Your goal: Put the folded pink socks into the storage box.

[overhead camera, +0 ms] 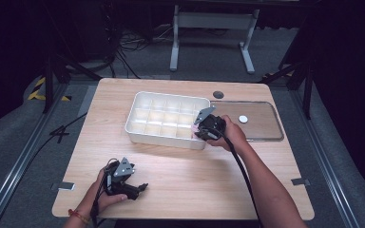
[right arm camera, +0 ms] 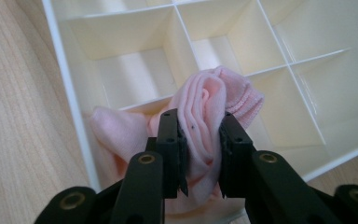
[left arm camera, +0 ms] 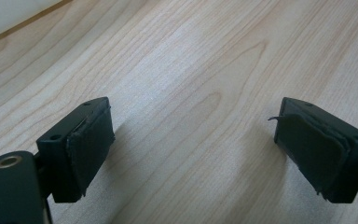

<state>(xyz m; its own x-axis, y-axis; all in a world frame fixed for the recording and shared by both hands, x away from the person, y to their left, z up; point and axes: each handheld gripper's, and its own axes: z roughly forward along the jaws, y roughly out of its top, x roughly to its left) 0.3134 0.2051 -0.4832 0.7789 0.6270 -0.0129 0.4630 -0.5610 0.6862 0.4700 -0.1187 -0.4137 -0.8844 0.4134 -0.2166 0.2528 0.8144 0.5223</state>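
Observation:
A white box [overhead camera: 164, 138] split into several compartments sits at the middle back of the wooden table [overhead camera: 185, 175]. My right gripper [overhead camera: 196, 129] reaches over its near right corner and is shut on a folded pink cloth [overhead camera: 194, 128]. In the right gripper view the gripper [right arm camera: 200, 128] pinches the pink cloth [right arm camera: 214, 98] between both pads, and the cloth's loose end hangs into a corner compartment against the box wall [right arm camera: 70, 79]. My left gripper [overhead camera: 140, 188] rests low at the table's front left. In the left gripper view it [left arm camera: 191, 140] stands open over the bare wood [left arm camera: 191, 56].
A clear flat lid [overhead camera: 266, 130] lies right of the box with a small white disc [overhead camera: 243, 118] on it. A dark round grommet [overhead camera: 218, 94] sits in the tabletop behind it. A white desk frame [overhead camera: 209, 21] stands on the floor beyond the table.

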